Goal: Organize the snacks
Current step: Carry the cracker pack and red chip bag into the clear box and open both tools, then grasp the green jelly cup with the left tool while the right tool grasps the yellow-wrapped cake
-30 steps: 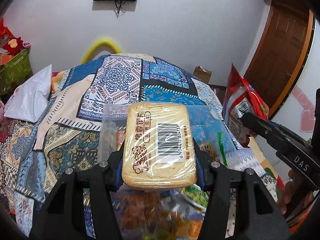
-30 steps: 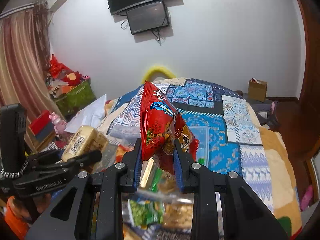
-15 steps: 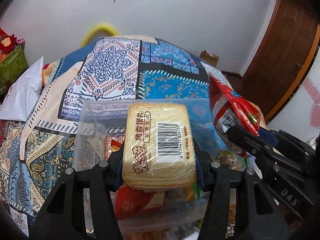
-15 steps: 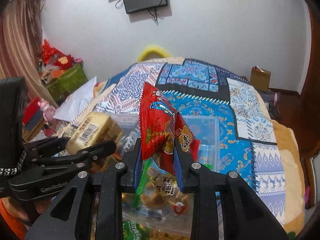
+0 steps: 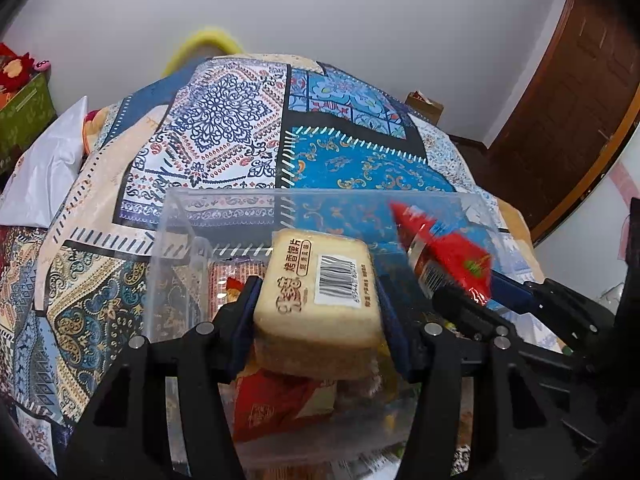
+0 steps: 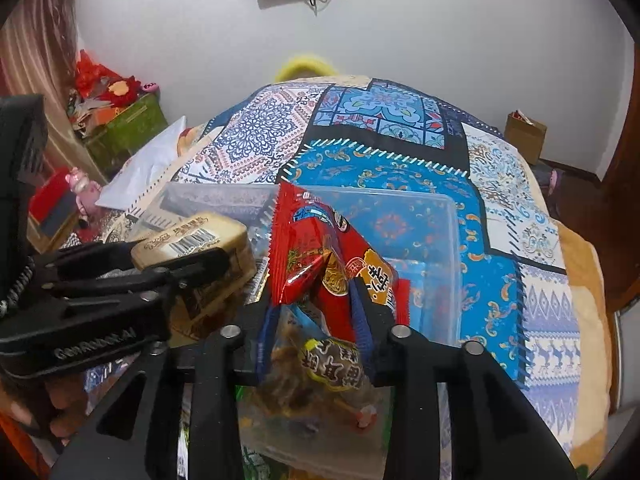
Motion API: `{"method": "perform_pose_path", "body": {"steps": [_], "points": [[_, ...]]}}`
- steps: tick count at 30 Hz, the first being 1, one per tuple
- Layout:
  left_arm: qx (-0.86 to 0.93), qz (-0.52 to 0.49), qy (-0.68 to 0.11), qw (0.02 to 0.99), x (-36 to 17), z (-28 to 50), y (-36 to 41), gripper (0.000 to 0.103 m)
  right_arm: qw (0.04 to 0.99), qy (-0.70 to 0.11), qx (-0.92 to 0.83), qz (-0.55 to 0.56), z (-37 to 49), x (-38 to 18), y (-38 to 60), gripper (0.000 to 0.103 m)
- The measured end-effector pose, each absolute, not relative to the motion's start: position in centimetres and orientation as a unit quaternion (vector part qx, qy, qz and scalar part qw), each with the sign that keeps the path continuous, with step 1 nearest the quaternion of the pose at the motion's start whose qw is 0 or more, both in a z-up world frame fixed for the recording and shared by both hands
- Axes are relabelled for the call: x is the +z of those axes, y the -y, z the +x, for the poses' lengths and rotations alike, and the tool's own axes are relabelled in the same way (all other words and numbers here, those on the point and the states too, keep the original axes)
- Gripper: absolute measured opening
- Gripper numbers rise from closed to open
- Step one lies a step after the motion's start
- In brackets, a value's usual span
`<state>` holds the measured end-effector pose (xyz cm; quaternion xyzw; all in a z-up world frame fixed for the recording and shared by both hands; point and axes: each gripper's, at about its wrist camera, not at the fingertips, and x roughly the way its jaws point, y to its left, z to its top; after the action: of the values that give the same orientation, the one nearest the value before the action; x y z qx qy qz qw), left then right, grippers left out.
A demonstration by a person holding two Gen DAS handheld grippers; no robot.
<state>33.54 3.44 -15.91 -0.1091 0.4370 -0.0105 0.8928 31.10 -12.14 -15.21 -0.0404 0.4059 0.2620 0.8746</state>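
My room is evenly and softly lit, the white wall (image 5: 360, 32) bright with no hard shadows. Fisheye bending darkens every corner. In my left view the red snack packet (image 5: 444, 252) at 3 o'clock is motion-blurred; the clear bin (image 6: 452, 240) shows faint glare.

Wrapped toast pack (image 5: 320, 292), red pouch (image 6: 316, 256) above clear bin (image 5: 180, 216)

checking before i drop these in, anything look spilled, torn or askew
Nothing stands out. The wrapped beige toast-slice pack and crinkled red foil snack bag look intact in their grippers, and the clear plastic bin sits level on the patchwork blanket.
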Motion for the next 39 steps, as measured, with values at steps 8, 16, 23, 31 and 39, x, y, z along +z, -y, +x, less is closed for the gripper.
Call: {"method": "perform_pose_path", "body": {"steps": [8, 16, 23, 31, 39], "points": [[-0.016, -0.103, -0.393, 0.914, -11.4, 29.2, -3.7, 0.056, 0.88, -0.389, 0.27, -0.035, 29.1, -12.8, 12.8, 0.045], [-0.009, -0.098, -0.36, 0.928, -7.9, 23.7, -4.5, 0.065, 0.894, -0.351, 0.277, -0.024, 25.1, -9.4, 14.8, 0.057], [-0.007, -0.081, -0.363, 0.928, -8.1, 19.3, -4.4, 0.065, 0.895, -0.34, 0.286, -0.03, 21.6, -9.2, 15.5, 0.058], [-0.015, -0.068, -0.396, 0.916, -10.8, 15.9, -3.4, 0.065, 0.881, -0.365, 0.299, -0.032, 18.6, -11.4, 15.5, 0.058], [-0.025, -0.07, -0.443, 0.894, -14.8, 14.2, -3.0, 0.065, 0.856, -0.407, 0.318, -0.042, 17.2, -15.0, 14.1, 0.058]]}}
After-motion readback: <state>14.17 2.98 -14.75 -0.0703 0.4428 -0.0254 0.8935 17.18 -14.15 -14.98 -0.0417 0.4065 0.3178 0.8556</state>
